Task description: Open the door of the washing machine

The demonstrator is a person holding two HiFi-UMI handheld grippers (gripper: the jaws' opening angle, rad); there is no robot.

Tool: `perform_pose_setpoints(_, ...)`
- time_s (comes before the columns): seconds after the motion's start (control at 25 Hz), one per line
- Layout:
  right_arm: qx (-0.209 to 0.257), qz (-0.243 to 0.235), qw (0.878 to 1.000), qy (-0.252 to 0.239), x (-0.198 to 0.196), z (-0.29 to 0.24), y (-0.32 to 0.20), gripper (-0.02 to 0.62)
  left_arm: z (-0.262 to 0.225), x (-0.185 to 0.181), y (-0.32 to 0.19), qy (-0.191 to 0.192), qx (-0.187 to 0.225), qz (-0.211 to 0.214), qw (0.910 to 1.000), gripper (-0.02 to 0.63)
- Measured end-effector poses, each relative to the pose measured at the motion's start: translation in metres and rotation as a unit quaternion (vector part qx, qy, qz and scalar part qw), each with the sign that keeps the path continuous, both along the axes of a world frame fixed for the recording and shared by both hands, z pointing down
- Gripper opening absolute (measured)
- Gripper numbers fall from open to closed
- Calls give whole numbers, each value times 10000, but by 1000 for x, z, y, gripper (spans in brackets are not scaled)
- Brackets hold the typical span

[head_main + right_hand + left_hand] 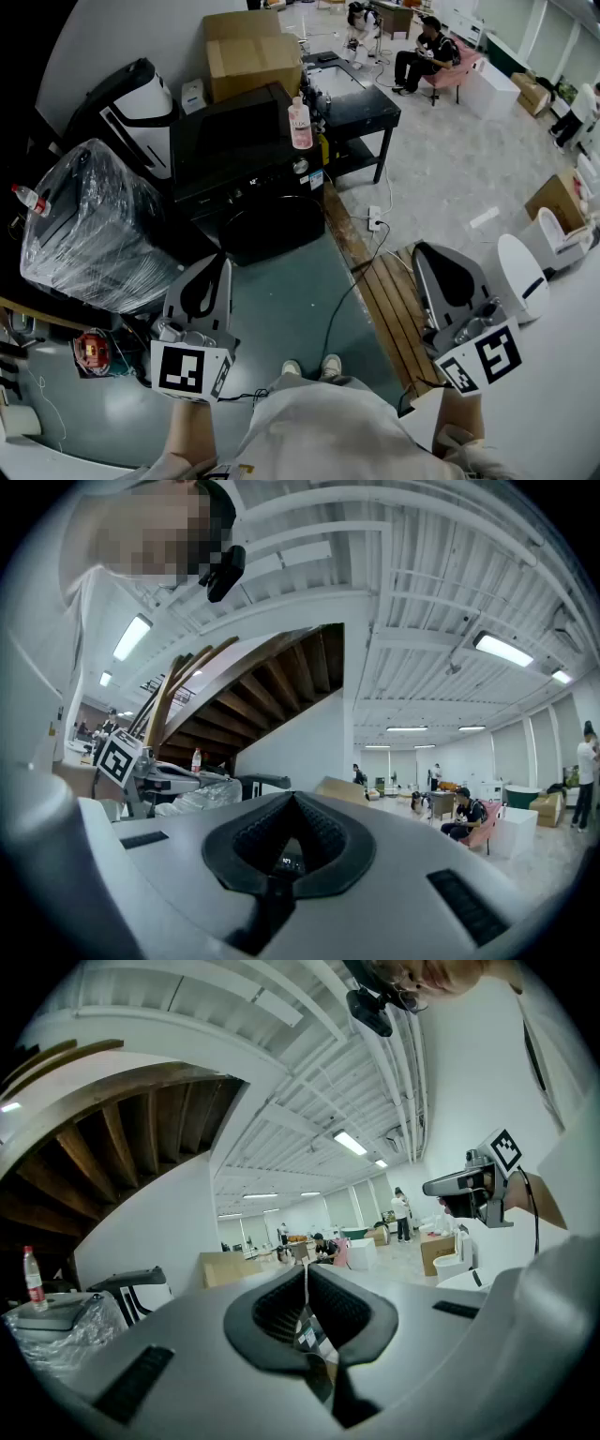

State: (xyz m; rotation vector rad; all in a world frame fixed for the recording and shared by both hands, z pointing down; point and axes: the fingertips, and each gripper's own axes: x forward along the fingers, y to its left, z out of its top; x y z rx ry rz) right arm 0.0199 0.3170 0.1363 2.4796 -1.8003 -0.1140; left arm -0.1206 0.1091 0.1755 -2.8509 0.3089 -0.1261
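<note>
The black washing machine [246, 159] stands ahead of me in the head view, its round dark door [274, 232] closed and facing me. A pink bottle [300, 124] stands on its top. My left gripper [218, 259] is held level just short of the door's left side, with its jaws shut and empty. My right gripper [433, 251] hovers well to the right over a wooden bench, also shut and empty. In the left gripper view the left gripper [306, 1269] has its tips together. The right gripper [292, 801] looks the same in its own view.
A plastic-wrapped appliance [98, 225] sits to the machine's left, with a black and white device [139, 98] behind it. A cardboard box [249, 52] and a black table [361, 103] stand behind. A wooden bench [392, 300], a cable [361, 272] and white toilets [520, 272] lie to the right.
</note>
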Motion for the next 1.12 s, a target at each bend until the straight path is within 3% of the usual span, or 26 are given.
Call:
perform_pose_setpoints(0.52,16,-72,10000,-43,16,10,3,21,8,18,0,-84,-47,-12,10000,26)
perform_pose_setpoints(0.68,-54,137,9998,-105,28,19,9,21,10,23,5,-89,-21,-8,10000,26)
perform_pose_setpoints(0.72,-98,152,9997,-150,30,23,10,89,11,24,6,-102,-16,-10,9999,26)
perform_pose_setpoints(0.76,-142,146,9996,-215,33,26,10,221,12,25,7,-120,-13,-11,9999,26)
perform_pose_setpoints(1.12,-328,119,9984,-445,52,48,1,253,26,38,-2,-336,33,-95,9994,27)
